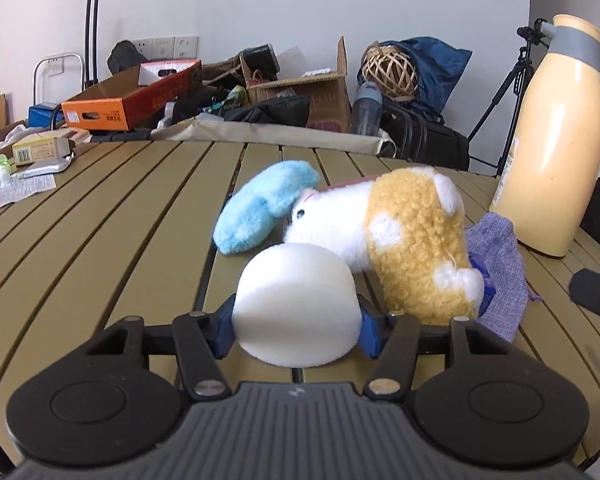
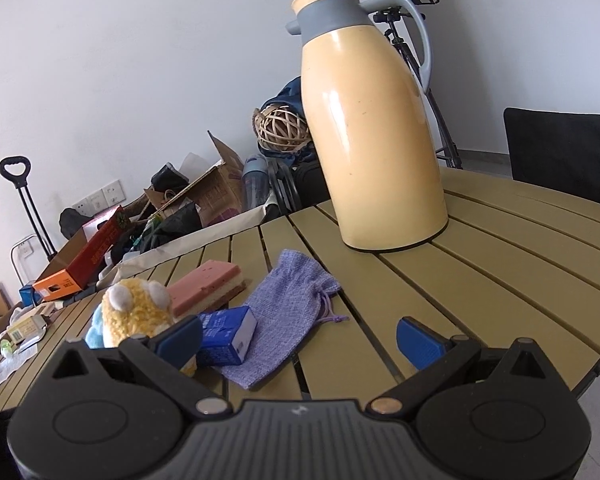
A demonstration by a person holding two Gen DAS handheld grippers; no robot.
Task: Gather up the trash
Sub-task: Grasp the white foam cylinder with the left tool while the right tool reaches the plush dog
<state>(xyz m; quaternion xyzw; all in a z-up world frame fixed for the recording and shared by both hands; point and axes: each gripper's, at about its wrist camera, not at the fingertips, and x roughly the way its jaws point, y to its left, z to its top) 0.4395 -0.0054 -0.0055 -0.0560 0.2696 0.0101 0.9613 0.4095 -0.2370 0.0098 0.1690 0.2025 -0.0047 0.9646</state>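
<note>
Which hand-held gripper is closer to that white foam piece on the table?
Left. The left hand-held gripper has the white foam piece pressed between its blue fingers. The right hand-held gripper stands open over the purple pouch, with no foam in its view.

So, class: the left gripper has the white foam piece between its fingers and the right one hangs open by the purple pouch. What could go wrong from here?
1. The white foam piece is soft; the left gripper may squash it or let it slip.
2. The plush toy leans close beside the foam; lifting may drag it.
3. The right gripper could knock the blue carton on the purple pouch.
</note>
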